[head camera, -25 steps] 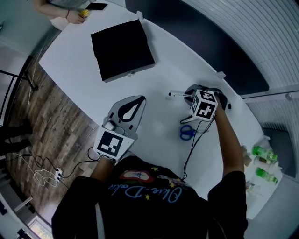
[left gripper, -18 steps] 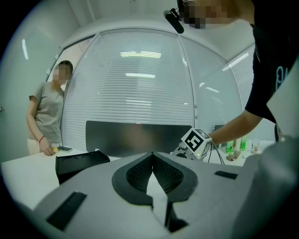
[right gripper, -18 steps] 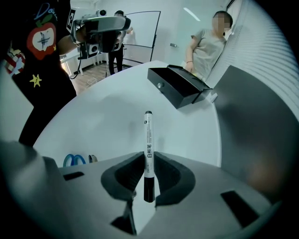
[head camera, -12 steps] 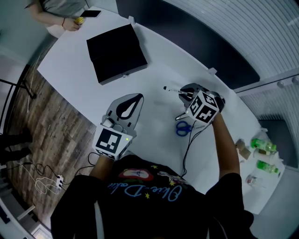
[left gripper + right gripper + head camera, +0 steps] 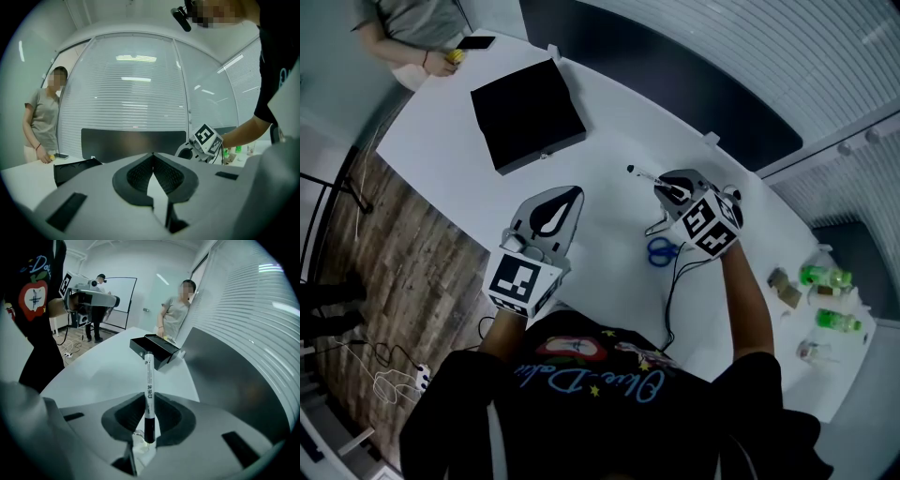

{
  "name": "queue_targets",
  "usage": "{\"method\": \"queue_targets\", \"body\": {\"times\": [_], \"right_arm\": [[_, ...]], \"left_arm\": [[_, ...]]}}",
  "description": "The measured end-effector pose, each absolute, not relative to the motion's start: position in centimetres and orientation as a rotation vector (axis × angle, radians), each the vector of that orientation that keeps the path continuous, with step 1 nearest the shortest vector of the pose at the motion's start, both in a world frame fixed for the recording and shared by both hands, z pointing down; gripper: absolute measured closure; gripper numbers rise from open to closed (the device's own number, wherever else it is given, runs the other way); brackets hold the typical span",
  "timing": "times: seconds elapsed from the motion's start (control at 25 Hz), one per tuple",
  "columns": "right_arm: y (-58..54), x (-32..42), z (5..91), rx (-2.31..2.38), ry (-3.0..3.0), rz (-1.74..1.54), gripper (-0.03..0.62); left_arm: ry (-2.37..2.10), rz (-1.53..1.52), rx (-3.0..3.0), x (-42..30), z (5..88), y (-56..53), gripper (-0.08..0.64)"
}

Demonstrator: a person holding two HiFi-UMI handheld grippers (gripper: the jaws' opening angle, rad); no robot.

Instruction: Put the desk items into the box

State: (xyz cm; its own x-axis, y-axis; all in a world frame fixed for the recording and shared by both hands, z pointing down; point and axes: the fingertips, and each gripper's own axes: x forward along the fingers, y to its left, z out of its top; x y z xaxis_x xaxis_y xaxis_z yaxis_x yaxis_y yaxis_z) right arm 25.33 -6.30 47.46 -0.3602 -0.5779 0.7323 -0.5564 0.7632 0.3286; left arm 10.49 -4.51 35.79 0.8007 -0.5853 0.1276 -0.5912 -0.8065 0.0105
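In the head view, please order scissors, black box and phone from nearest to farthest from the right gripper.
1. Blue scissors, just beside the right gripper.
2. Black box, farther off, ahead-left.
3. Phone, beyond the box.

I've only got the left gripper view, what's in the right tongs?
Observer: A marker, clamped by its dark end in the right tongs.
Operator: Anything else lying near it?
Observer: Blue scissors, flat on the white top close to those tongs.
Operator: Where's the marker aimed?
Observer: Toward the box.
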Motion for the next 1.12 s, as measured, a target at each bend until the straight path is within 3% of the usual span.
{"method": "queue_targets", "body": {"times": [1.12], "right_arm": [[-1.1,25.9,38.4,1.349,-2.296,0.091,0.52]], "left_arm": [[-0.938,0.183,3.037,10.4,33.0,-0.1,0.552]]}}
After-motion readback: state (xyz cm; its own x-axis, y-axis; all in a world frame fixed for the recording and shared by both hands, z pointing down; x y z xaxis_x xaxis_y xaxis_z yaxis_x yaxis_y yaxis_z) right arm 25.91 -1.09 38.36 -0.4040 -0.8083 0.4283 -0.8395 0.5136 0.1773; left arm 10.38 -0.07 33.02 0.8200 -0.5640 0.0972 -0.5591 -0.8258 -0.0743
